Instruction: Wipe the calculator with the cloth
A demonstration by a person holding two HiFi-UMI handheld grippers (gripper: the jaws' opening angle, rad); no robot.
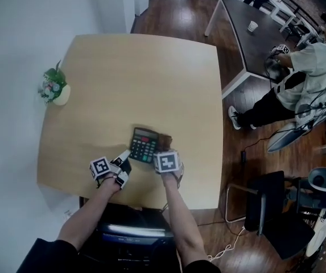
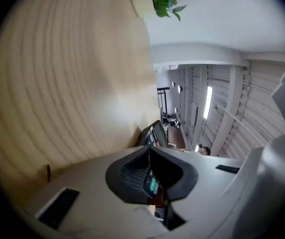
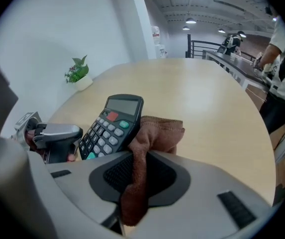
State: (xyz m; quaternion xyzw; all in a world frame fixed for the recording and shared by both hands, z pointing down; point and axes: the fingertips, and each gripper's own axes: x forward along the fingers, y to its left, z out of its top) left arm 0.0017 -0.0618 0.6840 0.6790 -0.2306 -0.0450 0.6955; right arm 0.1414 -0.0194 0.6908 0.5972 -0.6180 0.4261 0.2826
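One calculator (image 1: pixel 144 144) lies near the front edge of the tabletop (image 1: pixel 140 78), display end away from me, with one brown cloth (image 3: pixel 154 133) bunched against its right side. Two tongs work here. The right tongs (image 3: pixel 135 162) are clamped on a fold of the cloth. The left tongs (image 2: pixel 151 156) are closed with nothing clearly between them, their tips at the calculator's left edge. One small potted plant (image 1: pixel 53 87) stands at the tabletop's far left. One person (image 1: pixel 310 75) stands at another table.
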